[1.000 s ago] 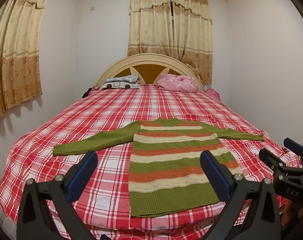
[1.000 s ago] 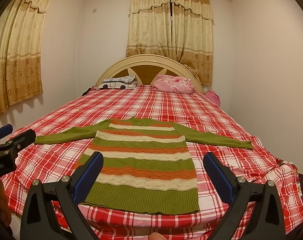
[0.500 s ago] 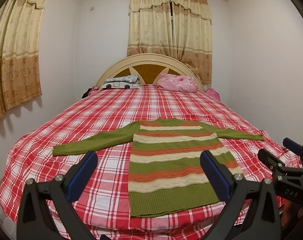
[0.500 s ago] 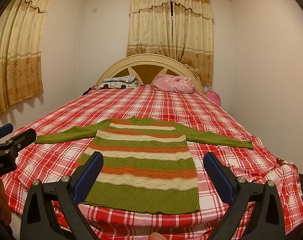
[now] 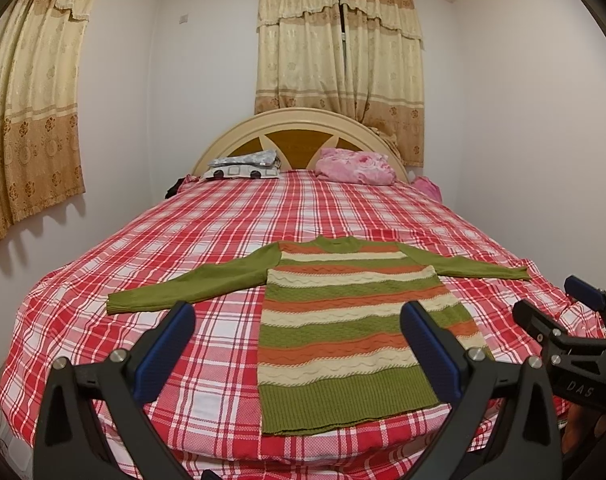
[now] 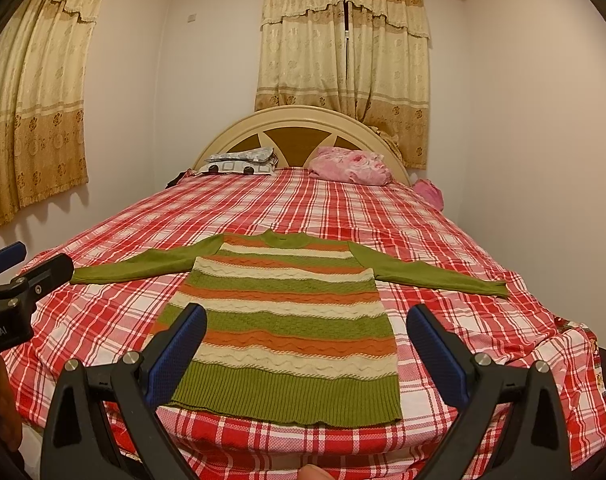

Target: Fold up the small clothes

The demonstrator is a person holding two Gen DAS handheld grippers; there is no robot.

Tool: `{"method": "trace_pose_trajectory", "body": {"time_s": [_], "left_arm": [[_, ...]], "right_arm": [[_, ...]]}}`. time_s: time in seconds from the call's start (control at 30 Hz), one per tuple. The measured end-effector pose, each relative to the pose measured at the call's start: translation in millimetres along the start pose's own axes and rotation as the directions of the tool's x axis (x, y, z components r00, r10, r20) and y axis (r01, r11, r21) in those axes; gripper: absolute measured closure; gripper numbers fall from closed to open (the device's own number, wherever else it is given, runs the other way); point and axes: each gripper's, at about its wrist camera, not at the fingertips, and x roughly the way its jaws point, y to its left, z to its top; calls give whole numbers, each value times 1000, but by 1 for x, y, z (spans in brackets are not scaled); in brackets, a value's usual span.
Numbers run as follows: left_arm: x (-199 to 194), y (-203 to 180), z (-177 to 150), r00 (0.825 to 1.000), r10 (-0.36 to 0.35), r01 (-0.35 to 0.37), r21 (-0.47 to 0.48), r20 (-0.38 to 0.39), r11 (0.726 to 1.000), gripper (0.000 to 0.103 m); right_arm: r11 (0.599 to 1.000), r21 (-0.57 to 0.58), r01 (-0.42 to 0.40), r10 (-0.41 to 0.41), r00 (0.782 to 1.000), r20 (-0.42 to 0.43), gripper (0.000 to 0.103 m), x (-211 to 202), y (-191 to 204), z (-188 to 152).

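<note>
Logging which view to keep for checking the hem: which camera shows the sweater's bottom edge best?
The right wrist view: the hem lies nearly whole between the open right claw fingers. In the left wrist view, the left claw's right finger covers the hem's right corner.

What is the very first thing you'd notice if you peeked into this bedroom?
A green knitted sweater with orange and cream stripes lies flat with both sleeves spread out, near the foot of the big bed with the red and white checked sheet. Up close, the open left gripper and open right gripper hang over the bed's near edge, holding nothing. Far back, a pink flowery pillow sits by the rounded cream headboard.
</note>
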Motion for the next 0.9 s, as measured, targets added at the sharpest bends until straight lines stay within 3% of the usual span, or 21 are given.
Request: {"method": "trace_pose_trajectory", "body": {"time_s": [0.63,0.9], "left_arm": [[4,-1,-2,1000,-1,1,8,-6,1000,0],[35,-18,-6,999,1,3,89,-38,996,0]], "right_arm": [[1000,1,-4,4,1000,-8,3,5,1,-4],[1000,14,10,-9,998,-56,3,32,-13,-9]]}}
